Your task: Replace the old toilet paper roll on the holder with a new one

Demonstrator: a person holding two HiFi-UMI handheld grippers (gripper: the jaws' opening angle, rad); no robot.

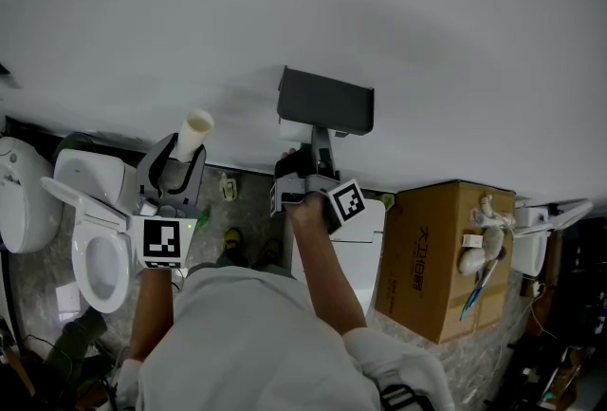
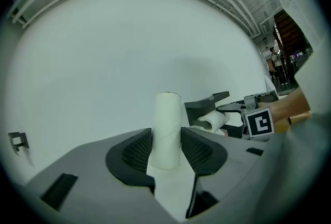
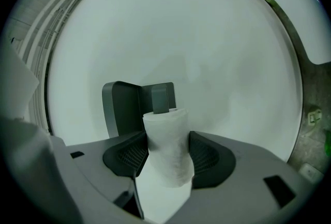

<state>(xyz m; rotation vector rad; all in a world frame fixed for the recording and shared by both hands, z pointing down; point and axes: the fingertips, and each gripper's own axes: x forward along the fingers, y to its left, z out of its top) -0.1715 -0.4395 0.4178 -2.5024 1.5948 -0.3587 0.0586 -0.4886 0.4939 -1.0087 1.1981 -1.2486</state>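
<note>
On the left, near the toilet (image 1: 90,248), the left gripper (image 1: 180,162) pinches the bare cardboard tube (image 1: 196,129) upright, well clear of the wall. So the old one looks to be off (my reading). Fitting comes next: the right gripper (image 1: 302,160) clamps the new roll (image 3: 166,140) just before the grey holder (image 1: 325,101), whose arm must thread its core. The cardboard box (image 1: 441,257) stands far right, no hindrance.

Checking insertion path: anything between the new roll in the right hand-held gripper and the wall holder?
Nothing visible. The new roll sits right at the holder, with no object between them. The empty tube is held off to the side in the left hand-held gripper.
</note>
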